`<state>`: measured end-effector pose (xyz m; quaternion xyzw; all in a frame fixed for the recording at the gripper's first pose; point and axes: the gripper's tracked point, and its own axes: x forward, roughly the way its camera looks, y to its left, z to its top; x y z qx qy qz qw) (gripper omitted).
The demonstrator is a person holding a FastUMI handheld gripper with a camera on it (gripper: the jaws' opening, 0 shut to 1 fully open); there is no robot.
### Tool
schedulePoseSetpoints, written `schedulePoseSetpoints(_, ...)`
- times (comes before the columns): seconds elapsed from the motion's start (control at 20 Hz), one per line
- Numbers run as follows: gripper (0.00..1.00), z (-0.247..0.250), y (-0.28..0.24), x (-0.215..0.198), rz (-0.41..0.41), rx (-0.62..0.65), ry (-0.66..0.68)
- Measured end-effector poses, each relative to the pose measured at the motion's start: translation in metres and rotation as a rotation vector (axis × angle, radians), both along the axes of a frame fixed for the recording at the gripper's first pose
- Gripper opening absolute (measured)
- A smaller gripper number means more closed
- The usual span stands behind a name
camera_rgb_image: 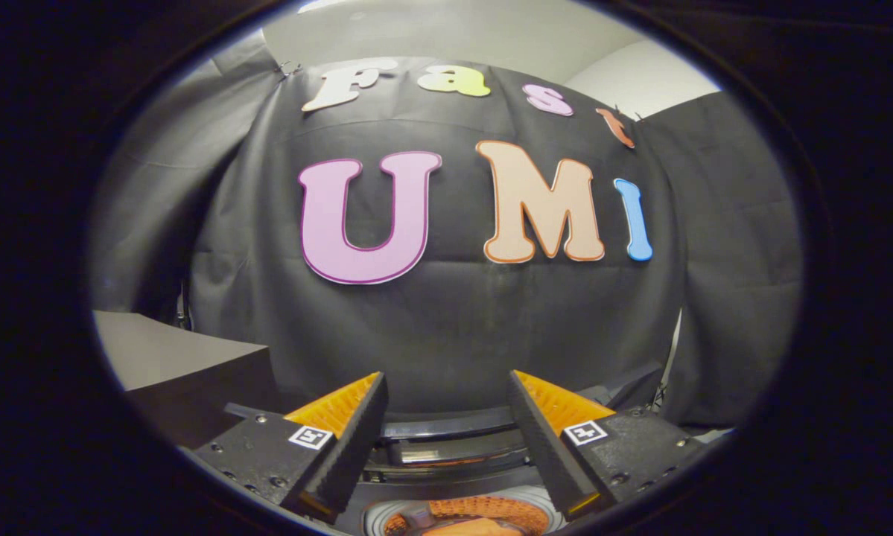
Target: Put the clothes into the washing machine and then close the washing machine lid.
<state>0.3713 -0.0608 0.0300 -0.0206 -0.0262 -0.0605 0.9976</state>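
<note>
washing machine (446, 447), seen from above its rear edge: the dark top panel curves across the gap between the two fingers, and the round drum opening (465, 517) lies below it, at about 6 o'clock from the gripper (446, 391). orange clothes (476, 521) sit inside the drum, ringed by a pale rim; only the upper part of the heap is visible. whether the lid is raised or folded back cannot be told from this angle, though the drum mouth is uncovered.

gripper fingers stand apart, spread wide, with nothing held between them; their tips point toward the booth wall and flank the machine's rear panel, one at 10 o'clock and one at 2 o'clock from the drum. each finger base carries a small square marker.

black cloth wall (446, 335) rises beyond the fingertips at 12 o'clock. a grey-topped dark box or counter (185, 365) stands at 9 o'clock from the gripper, just beside the machine. white ceiling (446, 33) shows above the cloth.
</note>
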Motion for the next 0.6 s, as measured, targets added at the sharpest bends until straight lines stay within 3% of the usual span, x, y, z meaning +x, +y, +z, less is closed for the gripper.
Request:
schedulePoseSetpoints(0.25, 0.98, -0.003, -0.002, -0.001, 0.023, 0.003, 0.020)
schedulePoseSetpoints(0.4, 0.98, -0.019, 0.002, -0.022, 0.021, 0.004, 0.031)
schedulePoseSetpoints(0.6, 0.98, -0.061, -0.014, -0.029, -0.018, 0.021, 0.200)
